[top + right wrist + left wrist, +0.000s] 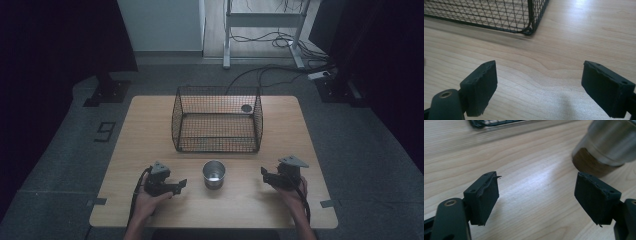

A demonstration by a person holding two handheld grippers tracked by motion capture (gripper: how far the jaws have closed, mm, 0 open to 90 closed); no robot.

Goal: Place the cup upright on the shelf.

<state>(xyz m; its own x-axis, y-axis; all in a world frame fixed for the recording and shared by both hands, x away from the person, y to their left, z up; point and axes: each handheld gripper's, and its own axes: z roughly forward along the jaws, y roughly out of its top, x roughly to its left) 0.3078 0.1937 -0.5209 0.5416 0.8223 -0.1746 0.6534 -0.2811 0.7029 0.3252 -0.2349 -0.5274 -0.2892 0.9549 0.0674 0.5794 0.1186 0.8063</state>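
High view shows a wooden table [150, 130] with a black wire basket [217, 120] standing at the middle of the frame and a metal cup [214, 174] upright just below it, apart from the basket's near wall. The left gripper [181, 184] sits at the lower left of the cup and the right gripper [263, 174] at its lower right, each held in a hand [150, 197] that comes up from the bottom edge, so the cup stands between the two tools, touched by neither. Both point inward toward the cup, which reads as a ready stance before one of them takes it. In the left gripper view the jaws stand wide apart with bare table between them, and the cup [609, 145] fills the upper right of the frame, just beyond the right-hand jaw; that gripper looks the nearer to a grasp. In the right gripper view the jaws are also parted with nothing between them, and a corner of the basket [529, 30] lies at the upper middle. The basket's open top and its place directly behind the cup suggest it is where the cup is meant to go.
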